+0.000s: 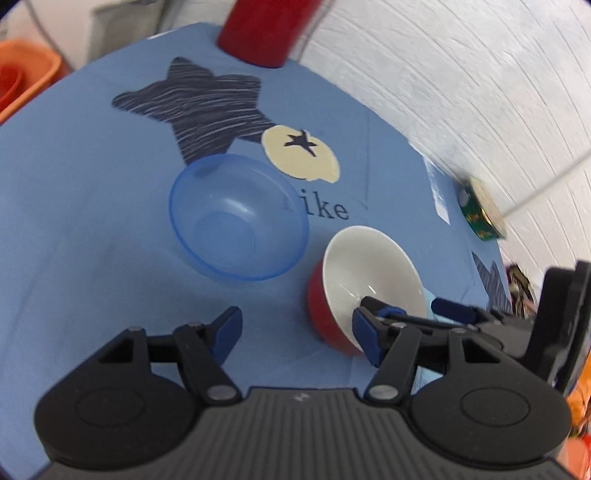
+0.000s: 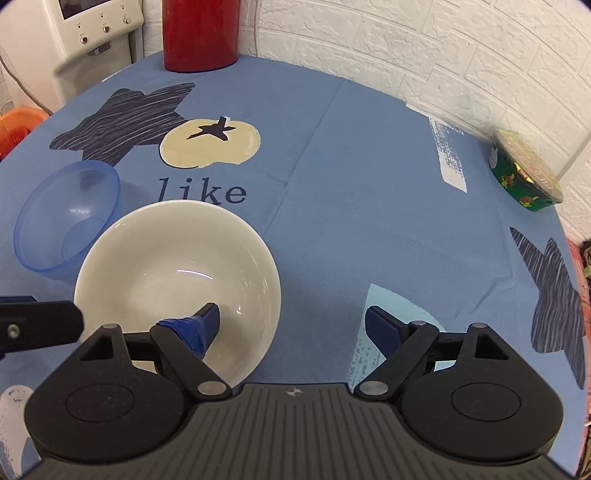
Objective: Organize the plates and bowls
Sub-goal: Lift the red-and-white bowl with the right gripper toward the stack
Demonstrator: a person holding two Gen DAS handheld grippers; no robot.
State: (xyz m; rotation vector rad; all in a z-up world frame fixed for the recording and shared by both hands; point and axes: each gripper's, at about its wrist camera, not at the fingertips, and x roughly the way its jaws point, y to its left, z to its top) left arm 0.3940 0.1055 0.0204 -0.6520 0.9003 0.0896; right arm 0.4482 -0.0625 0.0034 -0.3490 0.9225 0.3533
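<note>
Right tool (image 2: pixel 291 325) straddles white bowl (image 2: pixel 177 280) near printed "like" (image 2: pixel 202 192).

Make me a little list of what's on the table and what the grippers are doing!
surface: blue printed tablecloth
bowl one: see-through blue plastic bowl, upright
bowl two: red ceramic bowl with white inside, beside it
left gripper: open, holds nothing
right gripper: open, one finger inside bowl two
back: red cylinder
wall side: green round tin

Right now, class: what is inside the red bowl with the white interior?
Inside the red bowl, only one blue finger of the open right gripper shows; no food. The spot beneath that finger is hidden.
</note>
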